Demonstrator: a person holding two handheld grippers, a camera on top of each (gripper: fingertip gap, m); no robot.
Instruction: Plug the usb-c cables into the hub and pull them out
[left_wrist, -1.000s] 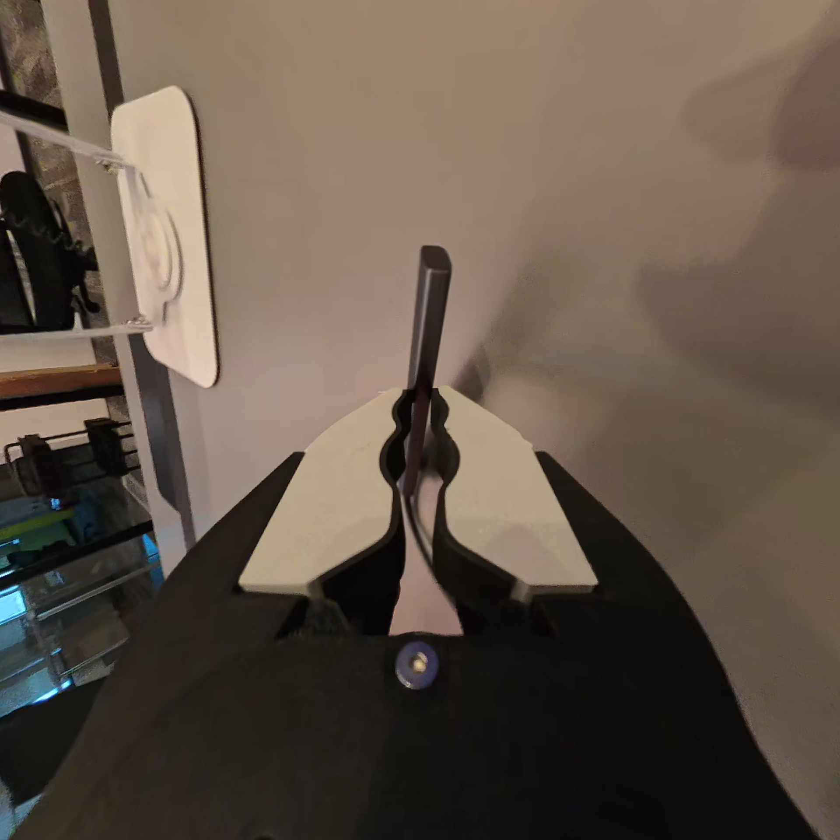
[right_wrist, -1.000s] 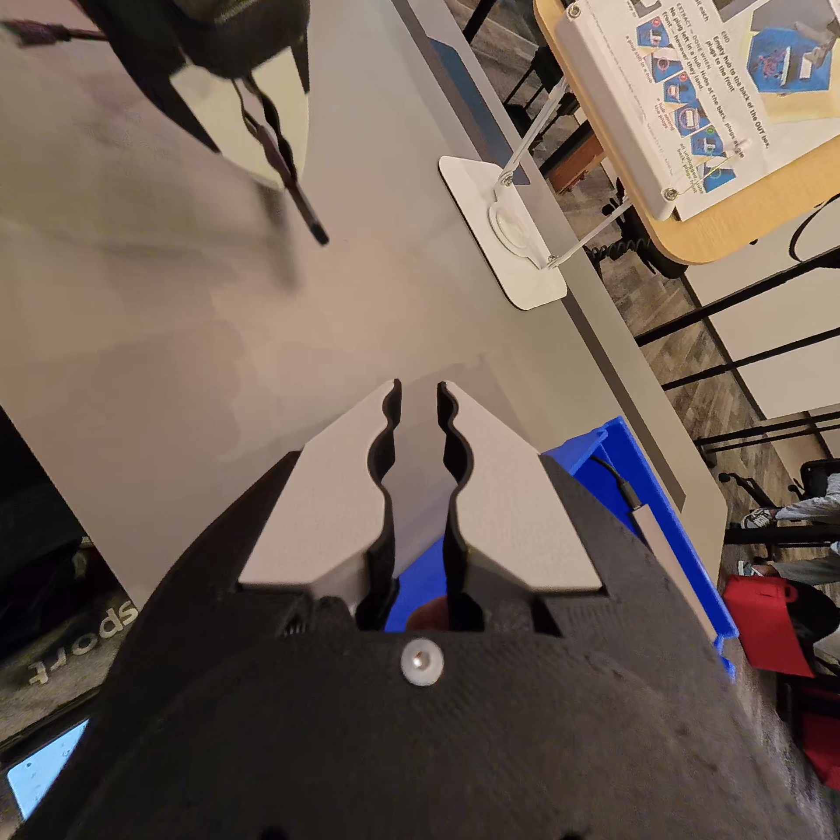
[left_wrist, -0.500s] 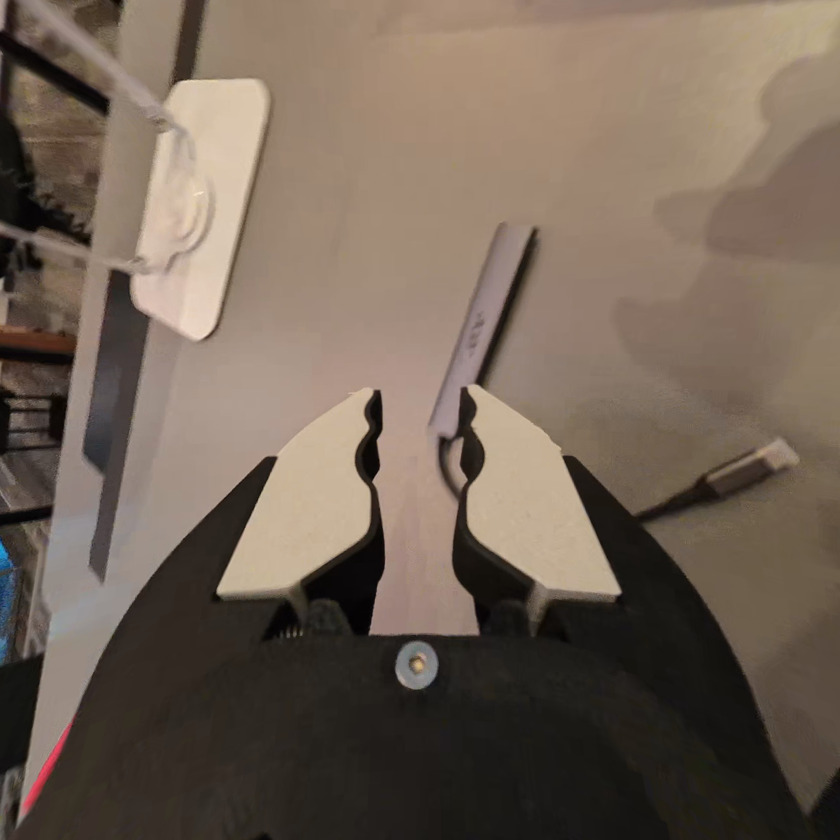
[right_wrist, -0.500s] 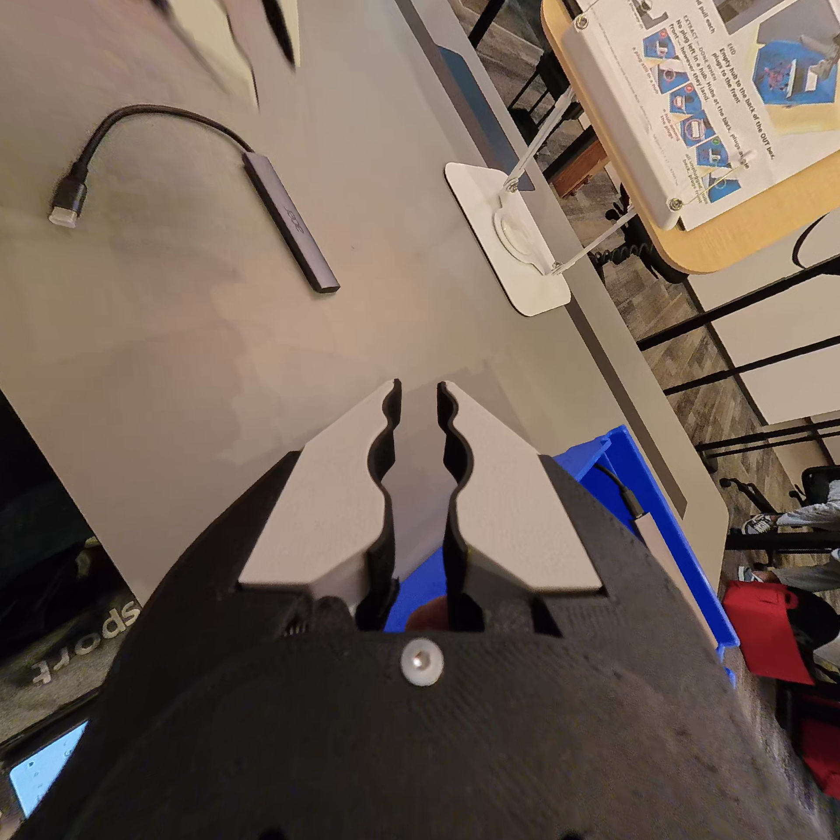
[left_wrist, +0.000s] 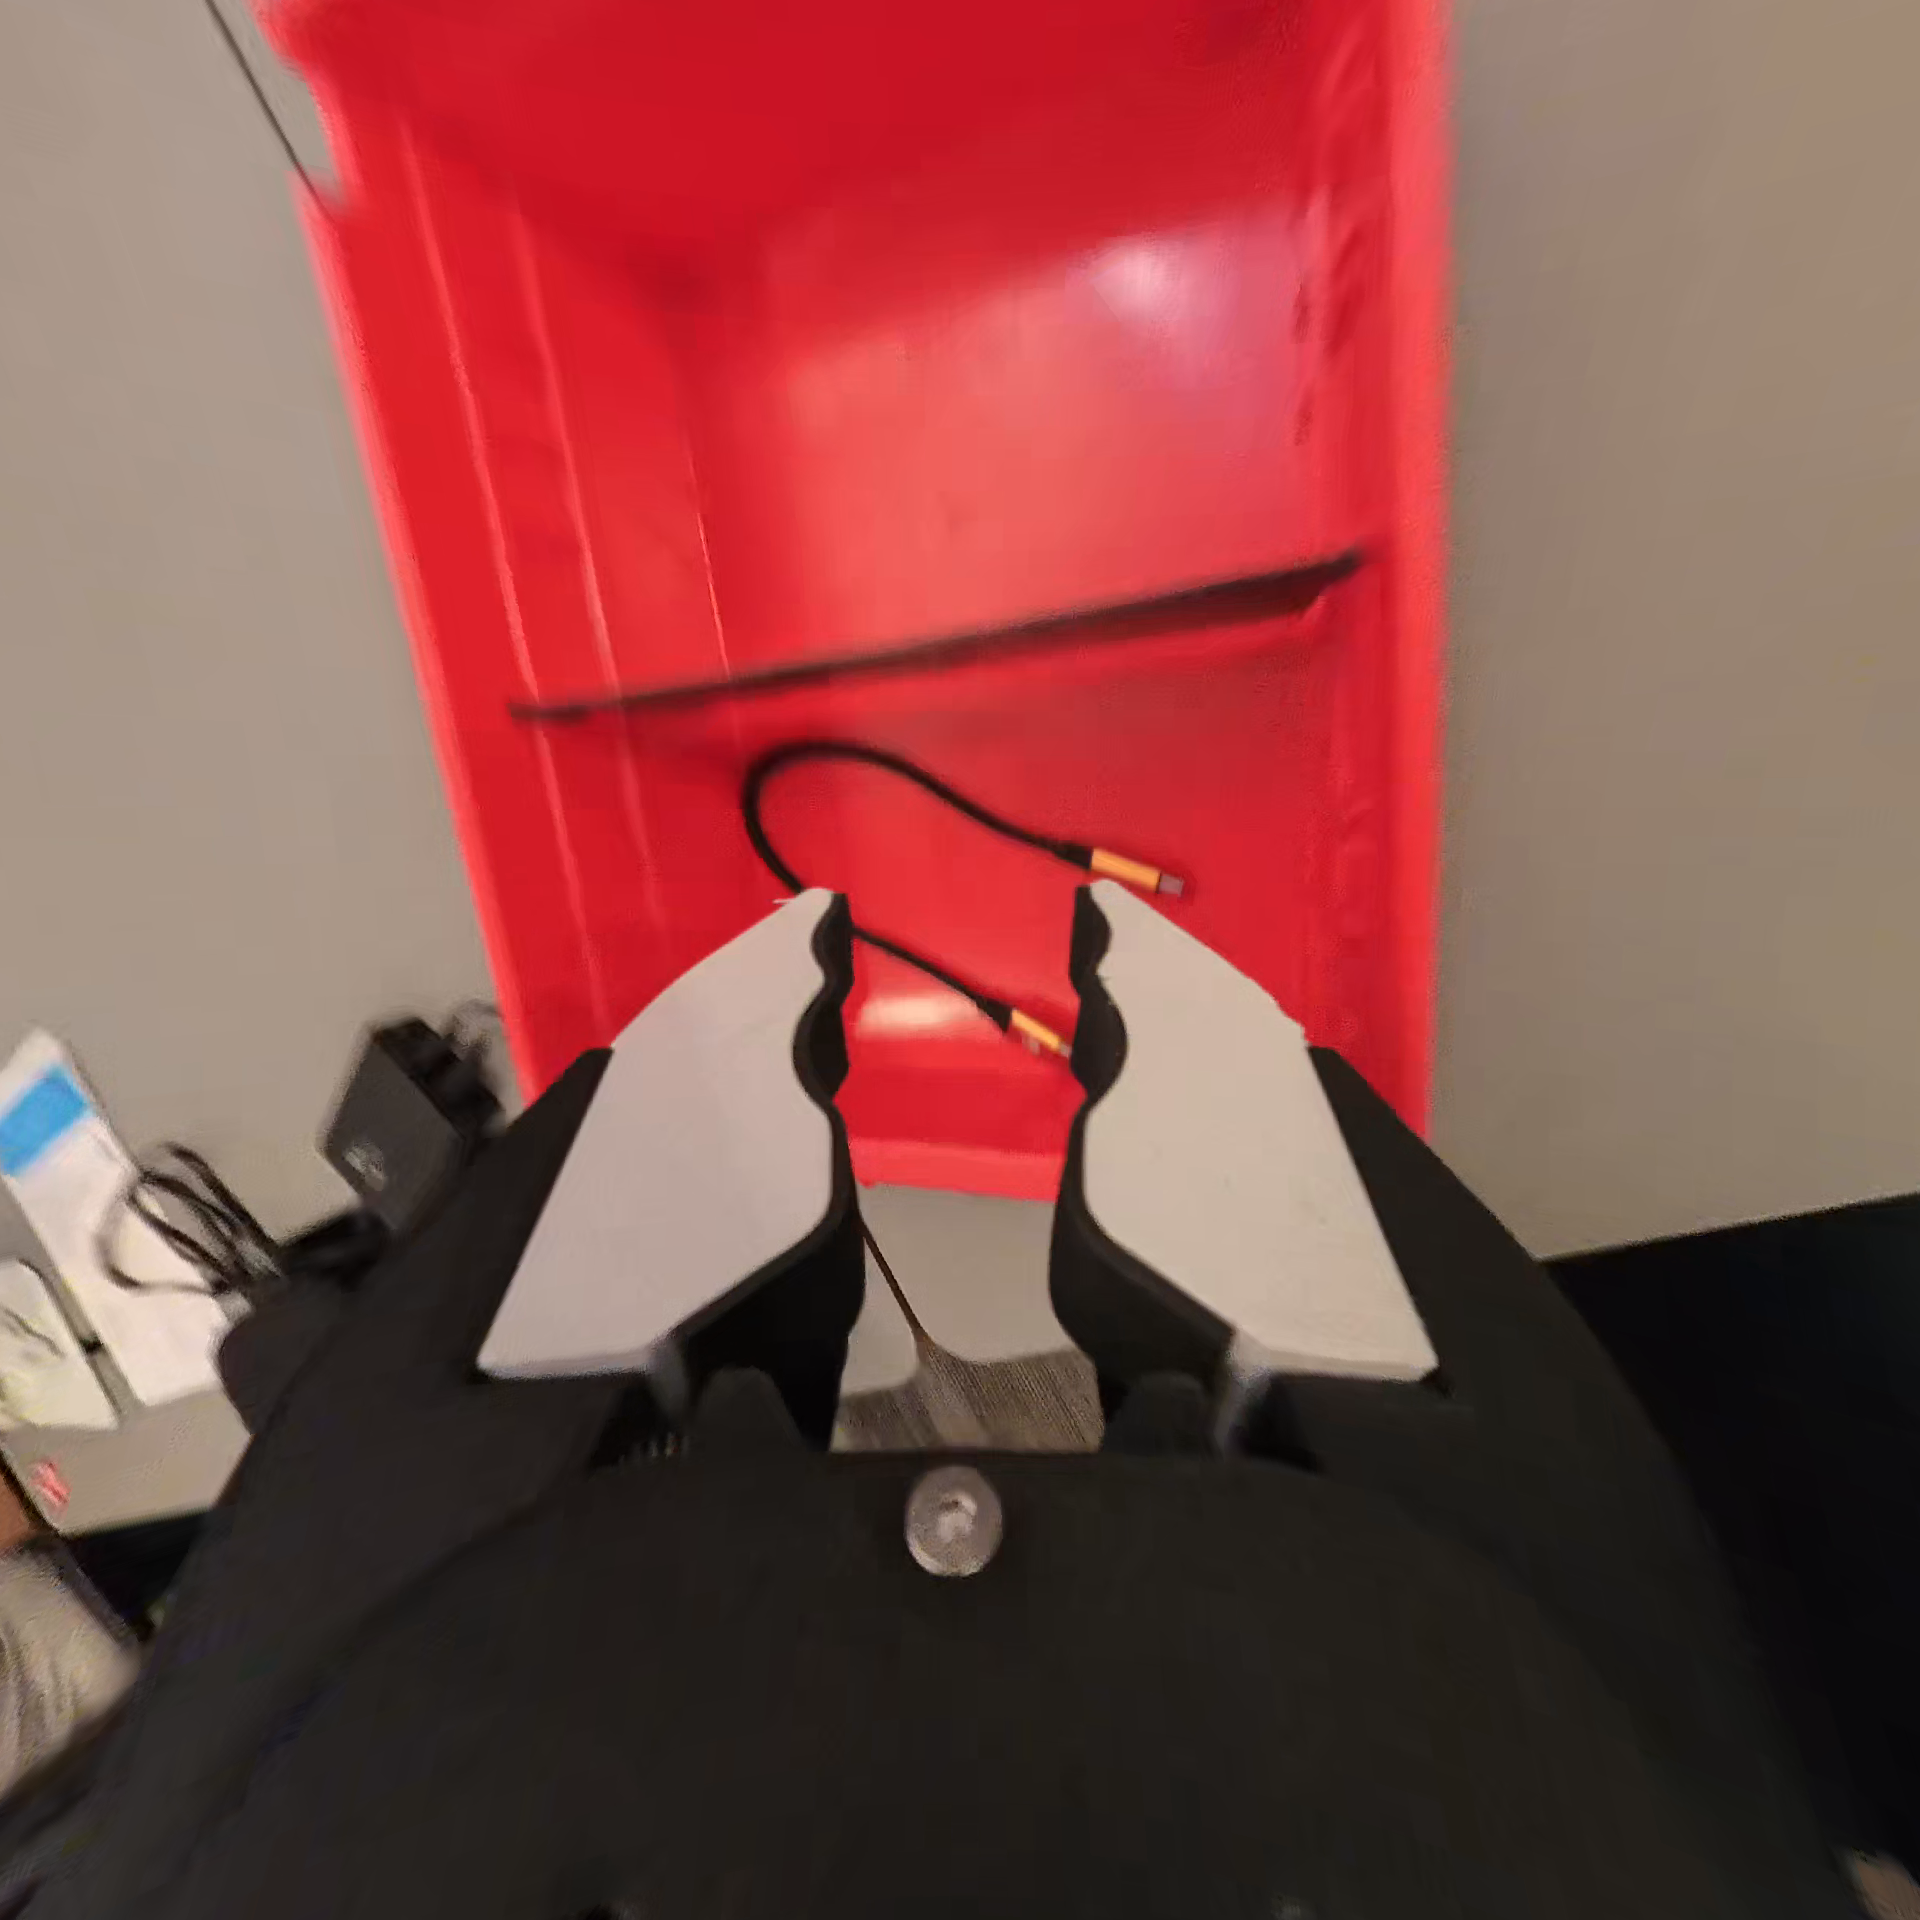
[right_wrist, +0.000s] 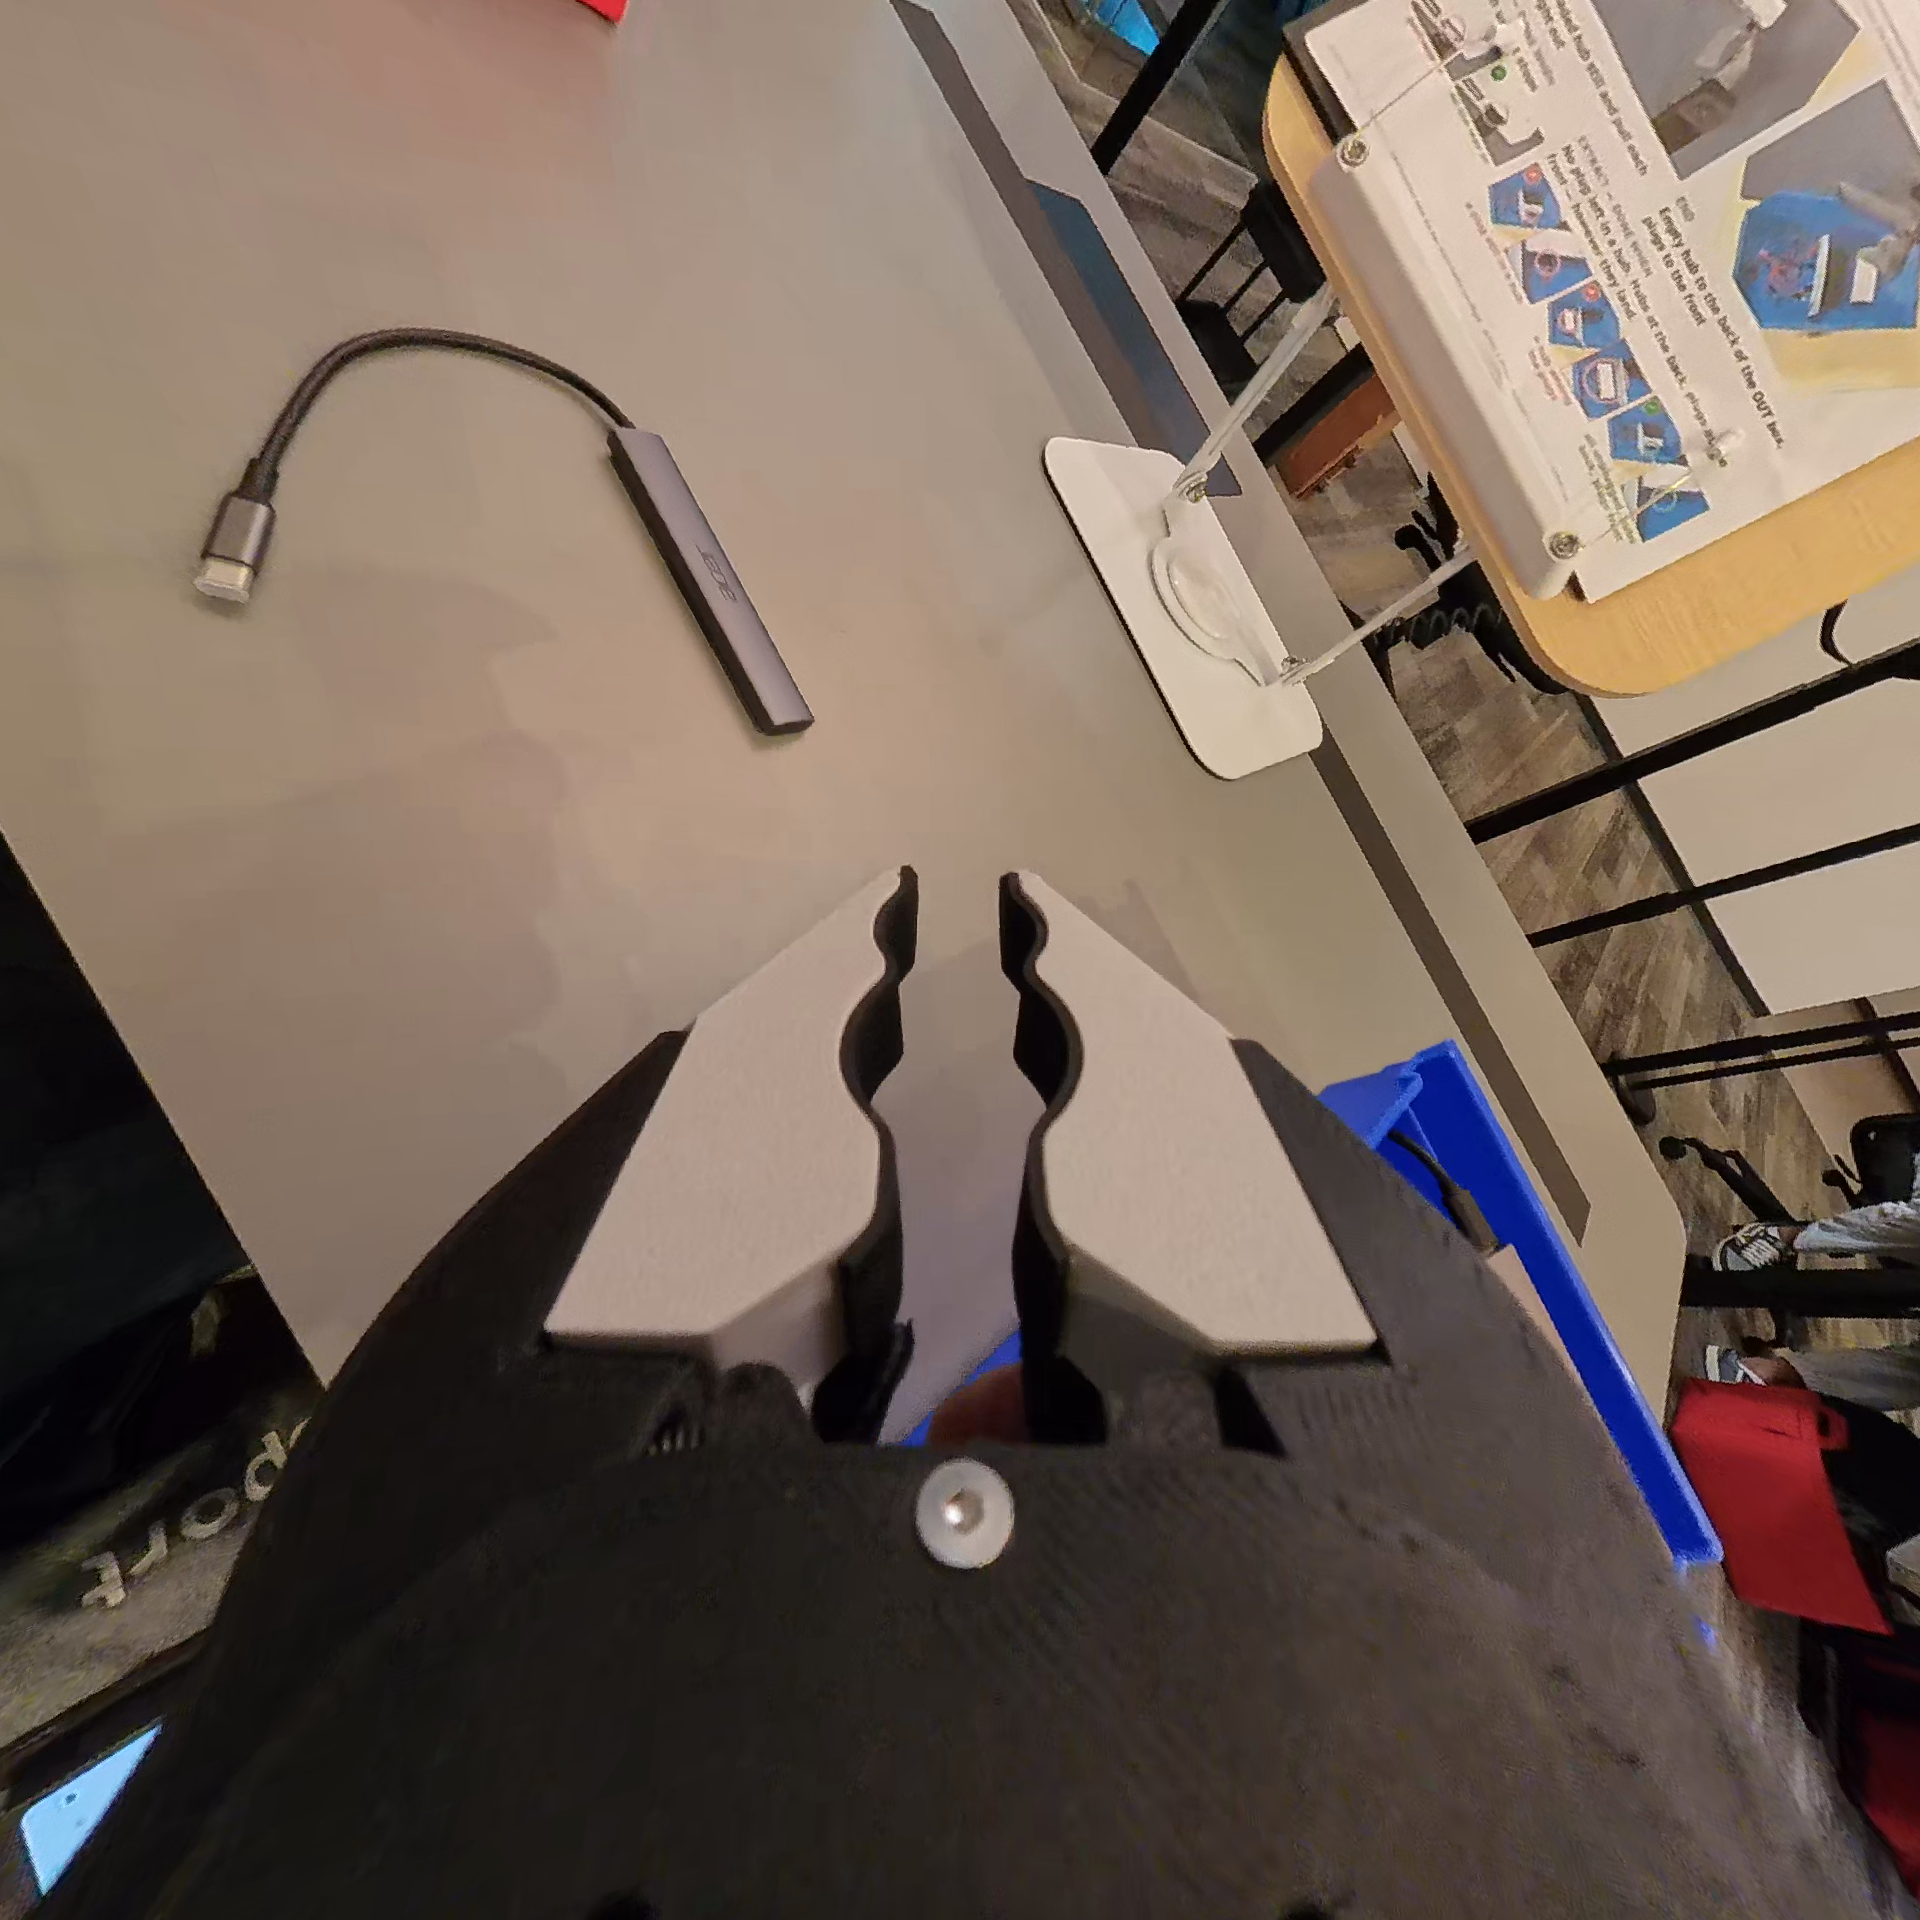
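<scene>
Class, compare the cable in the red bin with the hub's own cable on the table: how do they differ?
The bin cable is thin with orange plugs; the hub cable is thicker with a grey plug. The first lies inside the red bin, the second on the table. Both are black and curved.

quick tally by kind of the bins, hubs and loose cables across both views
Bins: 2, a red bin and a blue bin
Hubs: 1, a grey hub lying on the table, nothing plugged in
Loose cables: 1, a black cable with orange ends in the red bin
Total: 4
</scene>
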